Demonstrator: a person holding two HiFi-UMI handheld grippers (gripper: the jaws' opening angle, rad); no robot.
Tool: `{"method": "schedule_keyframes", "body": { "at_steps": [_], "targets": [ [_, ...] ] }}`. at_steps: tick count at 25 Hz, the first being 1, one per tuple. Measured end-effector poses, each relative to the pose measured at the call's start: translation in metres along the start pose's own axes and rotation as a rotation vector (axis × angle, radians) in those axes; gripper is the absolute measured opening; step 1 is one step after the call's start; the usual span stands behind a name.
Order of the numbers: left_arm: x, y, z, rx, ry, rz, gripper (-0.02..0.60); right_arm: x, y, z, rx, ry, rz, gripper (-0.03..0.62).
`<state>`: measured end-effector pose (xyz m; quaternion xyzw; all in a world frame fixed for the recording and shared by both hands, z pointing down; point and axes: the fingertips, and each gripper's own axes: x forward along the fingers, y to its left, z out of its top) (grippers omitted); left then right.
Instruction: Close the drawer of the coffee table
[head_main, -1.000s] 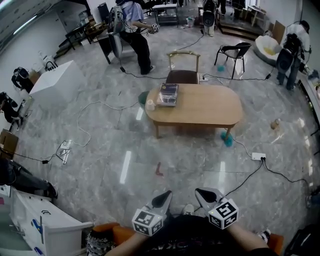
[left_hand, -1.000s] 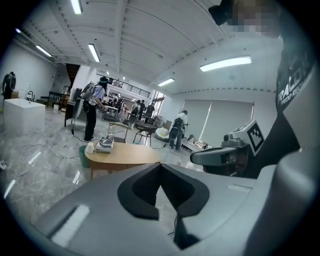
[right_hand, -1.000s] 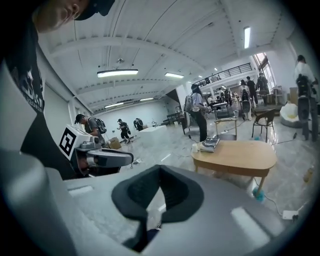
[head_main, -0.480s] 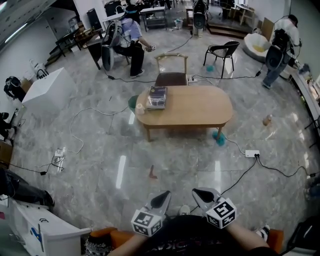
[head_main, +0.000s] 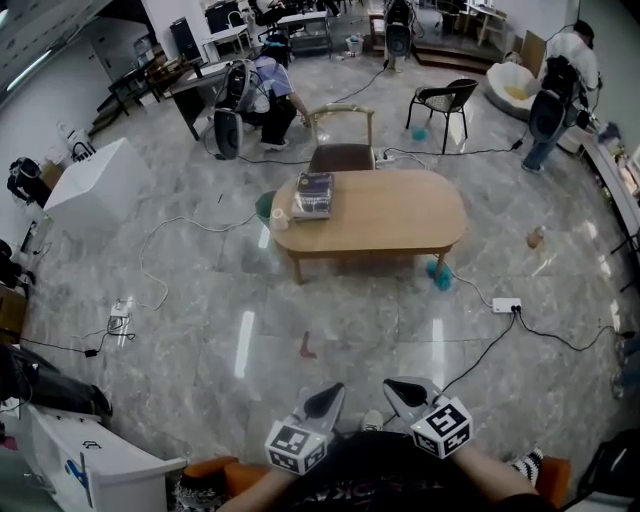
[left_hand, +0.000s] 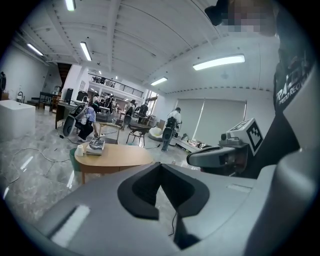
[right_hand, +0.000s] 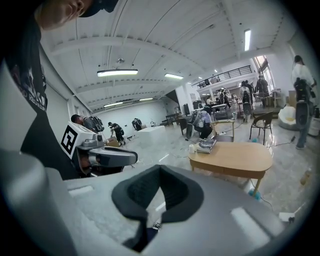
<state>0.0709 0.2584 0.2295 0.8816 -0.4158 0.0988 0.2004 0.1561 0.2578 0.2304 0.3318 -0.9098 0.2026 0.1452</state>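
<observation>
The oval wooden coffee table (head_main: 390, 215) stands in the middle of the room, well ahead of me across the marble floor. No open drawer shows on its near side in any view. A stack of books (head_main: 313, 193) and a white cup (head_main: 280, 218) sit at its left end. My left gripper (head_main: 325, 400) and right gripper (head_main: 405, 389) are held close to my body at the bottom of the head view, both shut and empty, pointing toward the table. The left gripper view has the table (left_hand: 112, 156) at left; the right gripper view has the table (right_hand: 232, 156) at right.
A wooden chair (head_main: 342, 150) stands behind the table. A power strip (head_main: 507, 306) and cables lie on the floor at right, a teal object (head_main: 437, 275) sits by a table leg, and a small red item (head_main: 307, 347) lies between me and the table. People work at the back.
The table has shifted a little left in the head view. The person at the back left has bent down by the fan. Both grippers stay shut by my body.
</observation>
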Motion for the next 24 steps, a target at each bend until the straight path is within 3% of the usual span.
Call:
{"method": "schedule_keyframes", "body": {
  "at_steps": [24],
  "targets": [
    [0.011,-0.013,0.000,0.013,0.001,-0.031,0.003,-0.010,-0.003,-0.006,-0.004,0.000,0.001,0.002]
  ]
}}
